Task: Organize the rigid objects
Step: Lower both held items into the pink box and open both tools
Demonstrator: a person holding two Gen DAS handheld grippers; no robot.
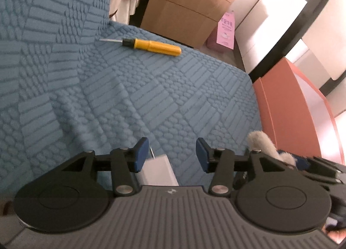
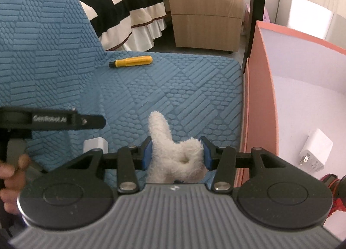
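White plush toy (image 2: 176,158) in right claw (image 2: 176,153).

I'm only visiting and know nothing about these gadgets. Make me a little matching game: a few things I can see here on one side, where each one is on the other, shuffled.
Things:
1. screwdriver
2. plush toy
3. charger in the box
4. charger on the sofa

Places:
A. on the pink box's floor
B. between the right gripper's pads
C. under the left gripper, beside its pad
D. far back on the blue seat, near the backrest

Pairs: 1-D, 2-B, 3-A, 4-C
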